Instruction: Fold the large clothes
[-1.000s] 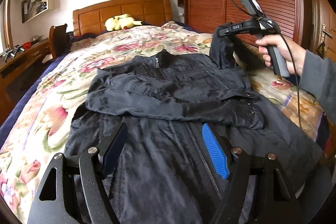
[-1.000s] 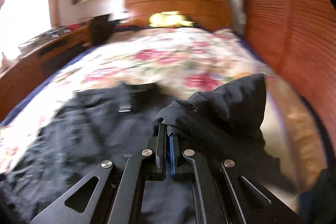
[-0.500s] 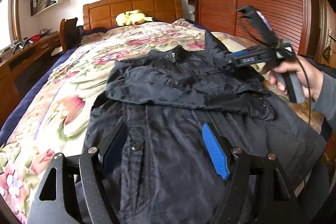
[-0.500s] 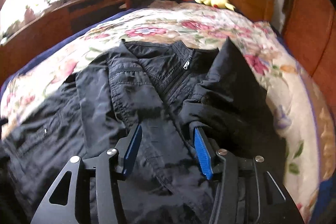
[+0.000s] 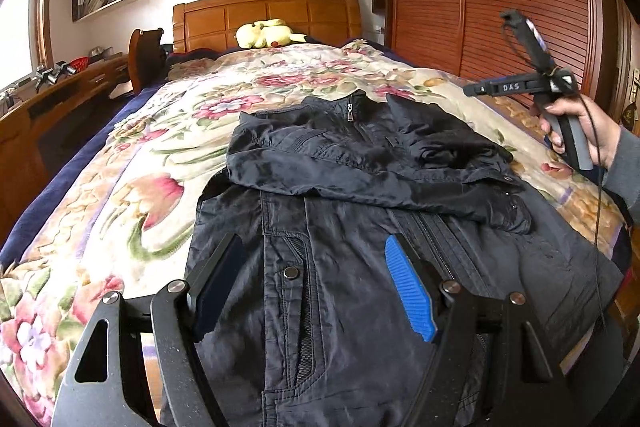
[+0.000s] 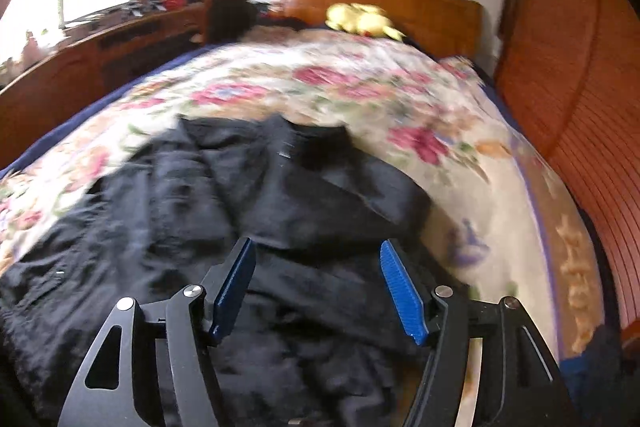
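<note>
One view only: right hand (image 5: 576, 127)

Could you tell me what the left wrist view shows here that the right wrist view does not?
Only the left wrist view shows the hand holding the right gripper's handle, and the jacket's zip pull sharply. Only the right wrist view, blurred, shows the right gripper from behind, its jaws opening with nothing between them. Both show the black jacket on the floral bedspread and the yellow plush toy.
</note>
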`<state>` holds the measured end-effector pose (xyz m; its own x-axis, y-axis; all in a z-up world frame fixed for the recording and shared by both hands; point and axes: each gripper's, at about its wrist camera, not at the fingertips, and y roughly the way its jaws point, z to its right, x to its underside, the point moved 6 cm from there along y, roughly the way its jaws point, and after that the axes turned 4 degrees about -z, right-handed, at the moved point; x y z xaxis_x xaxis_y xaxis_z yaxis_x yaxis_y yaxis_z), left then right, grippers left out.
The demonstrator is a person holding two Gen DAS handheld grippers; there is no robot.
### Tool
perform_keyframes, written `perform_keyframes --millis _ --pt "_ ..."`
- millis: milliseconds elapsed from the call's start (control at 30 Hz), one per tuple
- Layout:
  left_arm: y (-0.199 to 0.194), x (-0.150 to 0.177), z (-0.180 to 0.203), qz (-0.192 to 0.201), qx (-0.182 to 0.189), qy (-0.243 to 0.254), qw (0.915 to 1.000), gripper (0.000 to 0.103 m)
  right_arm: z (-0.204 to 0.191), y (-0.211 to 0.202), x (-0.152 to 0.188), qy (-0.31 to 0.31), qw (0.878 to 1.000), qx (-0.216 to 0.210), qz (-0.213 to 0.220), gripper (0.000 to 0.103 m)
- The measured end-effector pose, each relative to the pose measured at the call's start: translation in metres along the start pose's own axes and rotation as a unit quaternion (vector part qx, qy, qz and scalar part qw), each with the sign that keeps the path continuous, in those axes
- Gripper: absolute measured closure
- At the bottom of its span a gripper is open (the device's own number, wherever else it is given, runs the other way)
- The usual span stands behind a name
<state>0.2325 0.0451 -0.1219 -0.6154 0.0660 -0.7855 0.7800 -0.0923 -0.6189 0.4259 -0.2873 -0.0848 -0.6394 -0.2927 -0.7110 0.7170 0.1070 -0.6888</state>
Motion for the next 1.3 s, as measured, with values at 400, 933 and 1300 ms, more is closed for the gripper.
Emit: perform_keyframes --millis 400,933,1300 --pt "0.003 0.001 0.005 -0.004 0.004 0.007 1.0 0.028 0.095 0.086 0.076 0.133 0.981 0.053 -0.13 0.035" --pt "0.005 0.002 0.008 -0.009 -0.001 0.012 0.9999 0.028 0.107 0.119 0.1 0.251 0.96 -0.043 -0.115 0.036" --pt "0.005 0.002 0.009 -0.007 0.003 0.009 0.9999 0.028 0.095 0.089 0.102 0.249 0.958 -0.1 -0.103 0.088"
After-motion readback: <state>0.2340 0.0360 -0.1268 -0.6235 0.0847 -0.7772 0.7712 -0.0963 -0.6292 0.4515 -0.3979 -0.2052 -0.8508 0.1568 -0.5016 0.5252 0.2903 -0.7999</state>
